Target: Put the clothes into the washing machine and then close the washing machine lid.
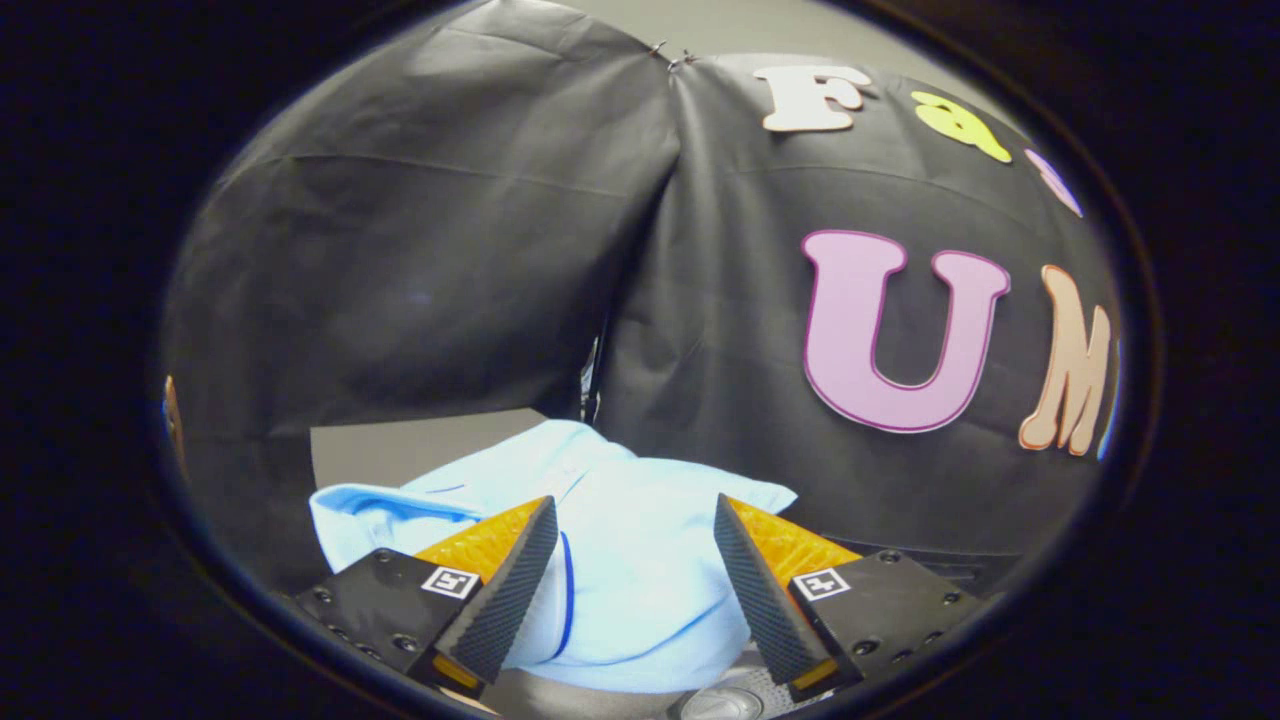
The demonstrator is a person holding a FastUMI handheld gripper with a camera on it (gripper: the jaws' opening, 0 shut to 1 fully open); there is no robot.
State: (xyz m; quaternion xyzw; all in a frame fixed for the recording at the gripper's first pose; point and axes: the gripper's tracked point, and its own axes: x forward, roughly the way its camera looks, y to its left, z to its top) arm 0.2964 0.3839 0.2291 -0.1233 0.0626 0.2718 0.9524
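The shirt [640, 560] is pale blue with a darker blue line along one edge. The gripper [634, 560] has orange fingers [487, 540] with black, finely ribbed pads, on black bases with small black-and-white square markers; its fingers stand apart over the shirt.

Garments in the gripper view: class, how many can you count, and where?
1: a light blue shirt lies crumpled between and just beyond the open gripper's fingers. More clothes could be hidden beneath it.

Shirt [640, 560] heaped between and beyond spread claw [635, 520] fingers.
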